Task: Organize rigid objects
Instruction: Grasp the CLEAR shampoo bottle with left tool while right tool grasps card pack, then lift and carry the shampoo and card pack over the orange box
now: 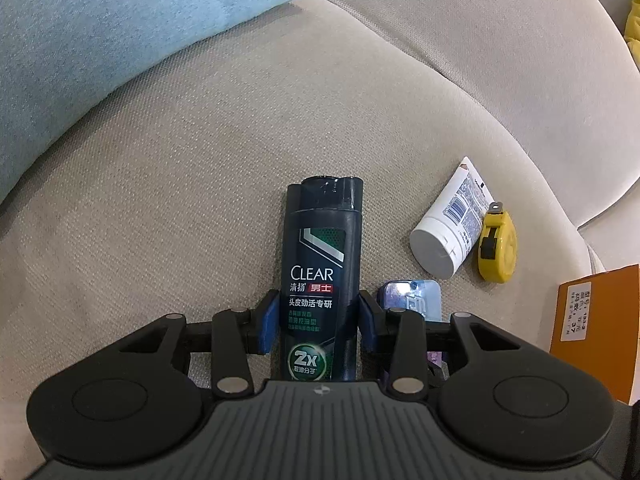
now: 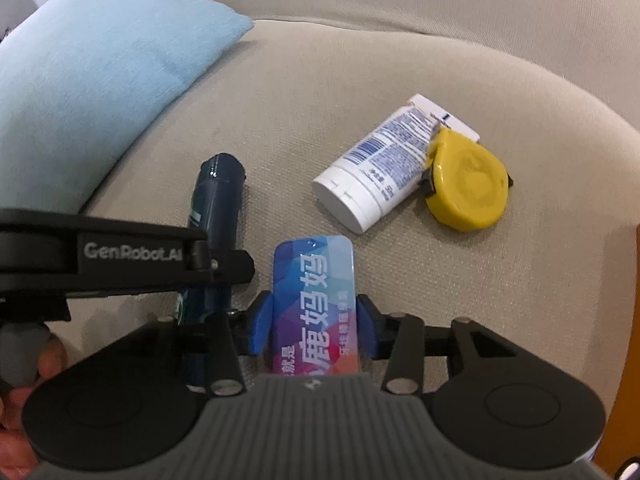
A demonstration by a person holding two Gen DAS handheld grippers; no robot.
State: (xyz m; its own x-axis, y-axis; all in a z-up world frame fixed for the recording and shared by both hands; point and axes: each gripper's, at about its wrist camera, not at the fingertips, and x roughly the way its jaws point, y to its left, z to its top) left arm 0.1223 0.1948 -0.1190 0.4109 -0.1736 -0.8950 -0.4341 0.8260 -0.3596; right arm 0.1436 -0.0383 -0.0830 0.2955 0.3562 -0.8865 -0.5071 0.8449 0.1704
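My left gripper (image 1: 319, 322) is shut on a dark CLEAR shampoo bottle (image 1: 320, 272), held just above the beige sofa seat (image 1: 180, 200). The bottle also shows in the right wrist view (image 2: 216, 200), under the left gripper's body. My right gripper (image 2: 315, 328) is shut on a flat blue and purple box (image 2: 314, 304), which shows beside the bottle in the left wrist view (image 1: 412, 298). A white tube (image 2: 376, 172) and a yellow tape measure (image 2: 466, 184) lie touching on the seat to the right.
A light blue cushion (image 2: 92, 92) leans at the left of the seat. The sofa backrest (image 1: 480, 40) rises behind. An orange box (image 1: 596, 332) stands at the right edge of the left wrist view.
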